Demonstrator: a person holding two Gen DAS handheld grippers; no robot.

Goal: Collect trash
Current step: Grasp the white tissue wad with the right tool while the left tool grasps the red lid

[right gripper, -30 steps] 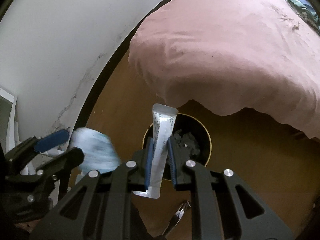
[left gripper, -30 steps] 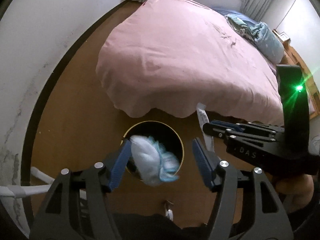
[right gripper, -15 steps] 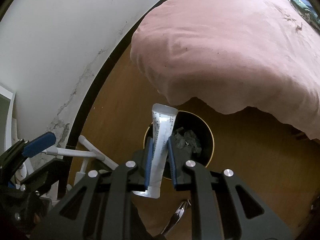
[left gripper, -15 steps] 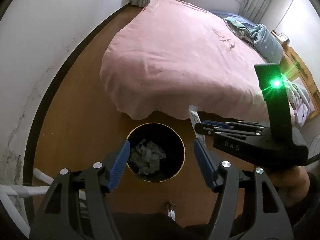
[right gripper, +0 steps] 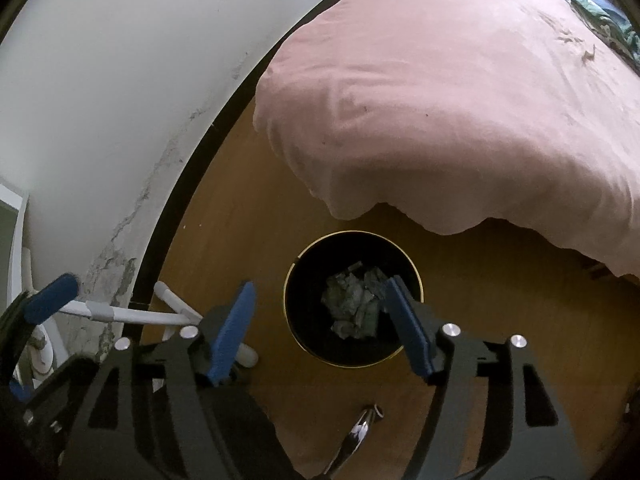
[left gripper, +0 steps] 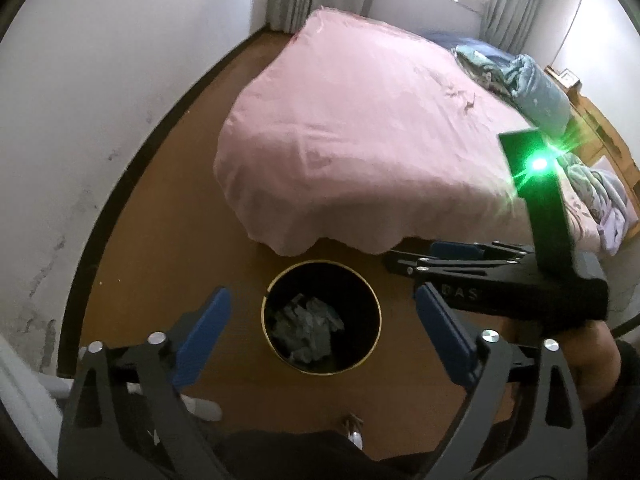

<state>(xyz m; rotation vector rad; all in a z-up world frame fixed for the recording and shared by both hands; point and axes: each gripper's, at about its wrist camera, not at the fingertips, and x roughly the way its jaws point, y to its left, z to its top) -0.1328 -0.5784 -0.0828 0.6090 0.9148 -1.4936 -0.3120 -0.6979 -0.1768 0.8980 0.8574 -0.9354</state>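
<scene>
Below both claws, on the wooden floor just off the foot edge of the bed [left gripper: 360,128], stands the round black bin [left gripper: 322,318] with its gold rim, and that is what I line everything up against. My left gripper [left gripper: 320,332] hangs almost straight over the bin mouth, released, its blue pads spread to either side of the opening with nothing between them. My right gripper [right gripper: 324,326] is released and empty too; seen through its own camera, the bin [right gripper: 354,298] sits a touch toward its right pad, so this claw is slightly off-centre toward the wall side. In the left view the right gripper [left gripper: 420,262] reaches in from the right, past the far right rim of the bin, near the hem of the pink cover.

Crumpled pale trash [right gripper: 354,306] lies at the bottom of the bin [left gripper: 306,326], well down inside the walls. I judge this drop finished. Neither claw carries anything, so my next move should be away from the bin toward whatever litter remains. A small metallic object [right gripper: 360,428] lies on the floor near the bin's near side, closest to my right claw; I cannot tell what it is.
</scene>
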